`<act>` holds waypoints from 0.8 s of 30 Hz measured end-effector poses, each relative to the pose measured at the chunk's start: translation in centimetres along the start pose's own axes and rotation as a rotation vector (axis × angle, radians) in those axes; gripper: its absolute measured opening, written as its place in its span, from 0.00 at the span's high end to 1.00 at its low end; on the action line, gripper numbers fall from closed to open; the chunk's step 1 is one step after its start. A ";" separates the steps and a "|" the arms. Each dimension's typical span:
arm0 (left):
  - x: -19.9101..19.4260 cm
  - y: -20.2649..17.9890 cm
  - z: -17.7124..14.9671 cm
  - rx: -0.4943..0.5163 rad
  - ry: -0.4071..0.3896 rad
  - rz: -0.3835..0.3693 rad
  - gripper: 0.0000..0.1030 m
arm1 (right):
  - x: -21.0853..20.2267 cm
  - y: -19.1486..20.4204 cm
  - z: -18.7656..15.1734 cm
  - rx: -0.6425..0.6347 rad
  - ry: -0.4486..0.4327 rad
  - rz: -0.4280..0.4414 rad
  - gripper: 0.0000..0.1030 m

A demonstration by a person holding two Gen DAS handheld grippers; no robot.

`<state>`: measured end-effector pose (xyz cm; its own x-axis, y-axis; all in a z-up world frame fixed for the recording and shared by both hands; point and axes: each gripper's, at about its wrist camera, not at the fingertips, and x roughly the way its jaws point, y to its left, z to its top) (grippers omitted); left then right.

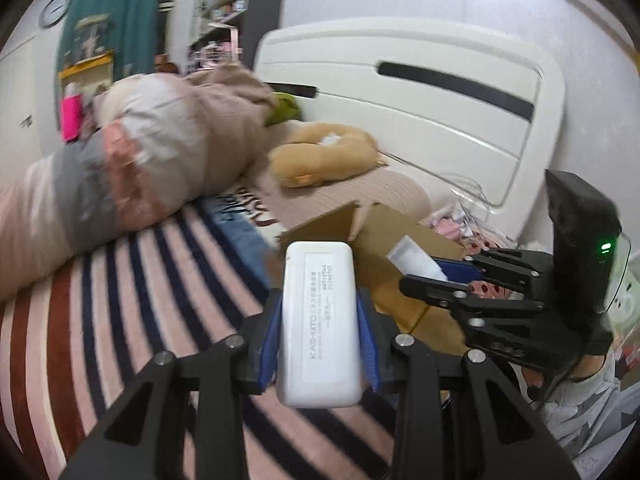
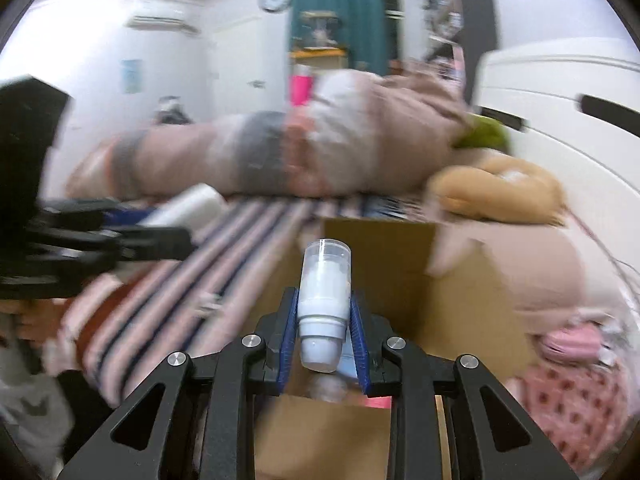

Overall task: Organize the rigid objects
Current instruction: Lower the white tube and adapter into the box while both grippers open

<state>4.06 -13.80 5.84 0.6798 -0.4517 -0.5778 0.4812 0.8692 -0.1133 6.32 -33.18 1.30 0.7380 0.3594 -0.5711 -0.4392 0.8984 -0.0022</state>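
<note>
My left gripper [image 1: 319, 308] is shut on a white rectangular power bank [image 1: 319, 320] with grey print, held above the striped bedspread [image 1: 120, 300]. My right gripper [image 2: 324, 312] is shut on a white pump bottle with a clear cap [image 2: 325, 296], held over an open brown cardboard box [image 2: 460, 304]. In the left wrist view the right gripper [image 1: 448, 276] with the bottle [image 1: 414, 258] hangs over the same box [image 1: 384, 248]. In the right wrist view the left gripper [image 2: 168, 224] with the power bank [image 2: 188, 206] shows at the left.
A rolled duvet [image 1: 120, 168] lies across the bed. A tan plush toy [image 1: 320, 156] sits by the white headboard [image 1: 420, 92]. Pink fabric items [image 2: 568, 384] lie right of the box. Something clear lies inside the box [image 2: 328, 388].
</note>
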 end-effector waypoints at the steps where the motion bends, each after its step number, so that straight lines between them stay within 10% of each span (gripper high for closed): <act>1: 1.1 -1.0 0.5 0.011 0.021 -0.023 0.69 | 0.6 -1.2 -0.5 0.006 0.022 -0.036 0.80; 13: 10.2 -6.9 3.1 0.128 0.229 -0.015 0.69 | 3.7 -6.2 -3.2 0.029 0.098 -0.032 0.80; 24: 9.8 -6.3 2.3 0.114 0.259 0.000 0.69 | 4.1 -6.3 -3.6 0.019 0.110 -0.024 0.79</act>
<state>8.98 -24.17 2.79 0.5228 -0.3728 -0.7666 0.5504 0.8343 -0.0303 10.28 -38.25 -4.04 0.6870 0.3092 -0.6576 -0.4120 0.9112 -0.0019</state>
